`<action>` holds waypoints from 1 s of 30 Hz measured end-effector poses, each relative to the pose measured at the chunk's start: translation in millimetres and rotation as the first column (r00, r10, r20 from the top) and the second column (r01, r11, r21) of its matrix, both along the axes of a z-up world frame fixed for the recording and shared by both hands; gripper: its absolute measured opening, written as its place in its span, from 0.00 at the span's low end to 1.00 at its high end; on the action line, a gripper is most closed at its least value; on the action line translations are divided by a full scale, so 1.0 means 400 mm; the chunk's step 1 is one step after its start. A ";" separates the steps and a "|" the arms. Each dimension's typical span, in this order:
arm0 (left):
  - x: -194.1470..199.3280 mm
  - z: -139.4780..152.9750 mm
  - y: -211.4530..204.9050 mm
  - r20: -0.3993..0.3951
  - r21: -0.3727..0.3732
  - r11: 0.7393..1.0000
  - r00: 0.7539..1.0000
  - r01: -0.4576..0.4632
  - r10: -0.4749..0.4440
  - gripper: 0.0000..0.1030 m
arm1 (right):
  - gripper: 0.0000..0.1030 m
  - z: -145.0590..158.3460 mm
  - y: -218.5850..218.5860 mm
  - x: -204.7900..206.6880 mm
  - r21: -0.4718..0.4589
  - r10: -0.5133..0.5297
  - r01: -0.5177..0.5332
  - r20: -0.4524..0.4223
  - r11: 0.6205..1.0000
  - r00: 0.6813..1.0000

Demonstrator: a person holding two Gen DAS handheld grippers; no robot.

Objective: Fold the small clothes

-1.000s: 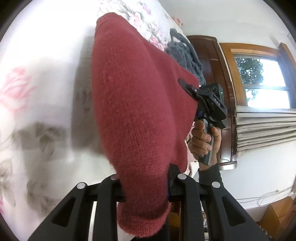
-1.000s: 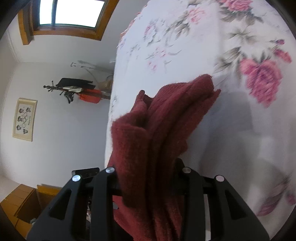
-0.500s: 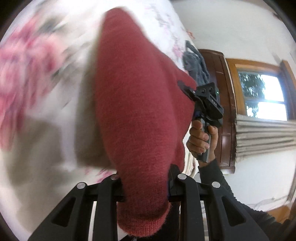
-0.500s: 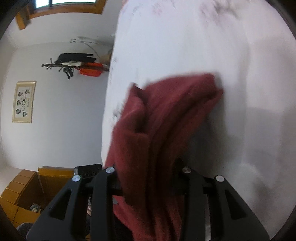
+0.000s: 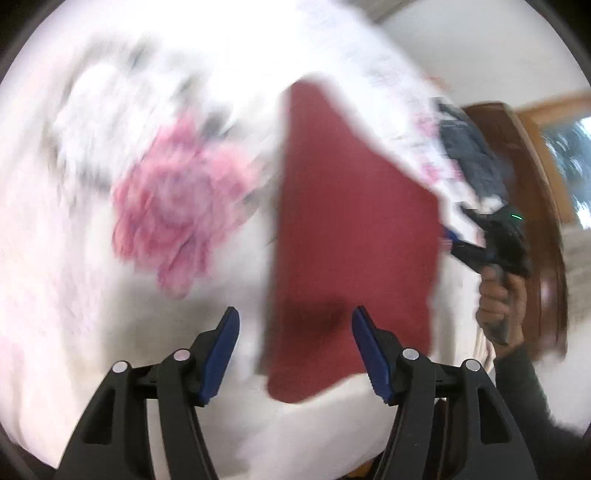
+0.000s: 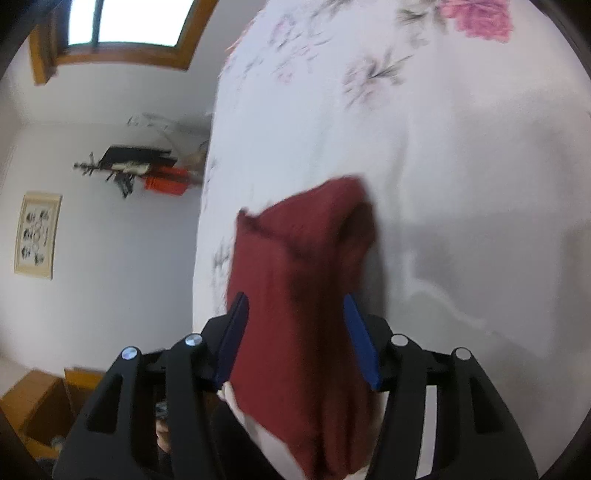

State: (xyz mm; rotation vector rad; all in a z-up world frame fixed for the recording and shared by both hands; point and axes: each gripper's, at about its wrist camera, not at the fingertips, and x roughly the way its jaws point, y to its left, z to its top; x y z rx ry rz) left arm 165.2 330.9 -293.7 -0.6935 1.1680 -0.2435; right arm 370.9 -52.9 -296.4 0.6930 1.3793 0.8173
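Floral white bedsheet [image 6: 461,155], red knit [image 5: 354,236], white walls [image 6: 110,240]

A bedroom in a home; a bed spread with a white sheet [image 6: 461,192] printed in pink roses [image 5: 177,206] fills most of both views; at 2 o'clock in the left wrist view a dark wooden door [image 5: 532,177] stands by a wood-framed window; in the right wrist view another wood-framed window [image 6: 122,26] sits at 11 o'clock, a framed picture [image 6: 37,234] hangs on the pale wall at 9 o'clock, and a coat rack [image 6: 136,168] hung with dark and orange things stands beside the bed; a wooden cabinet [image 6: 40,398] shows at 8 o'clock.
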 end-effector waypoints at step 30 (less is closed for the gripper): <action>0.353 -0.024 -0.038 0.063 -0.076 0.984 0.985 0.163 -0.158 0.46 | 0.08 0.030 0.152 -0.048 -0.298 0.158 -0.094 0.197 0.950 0.967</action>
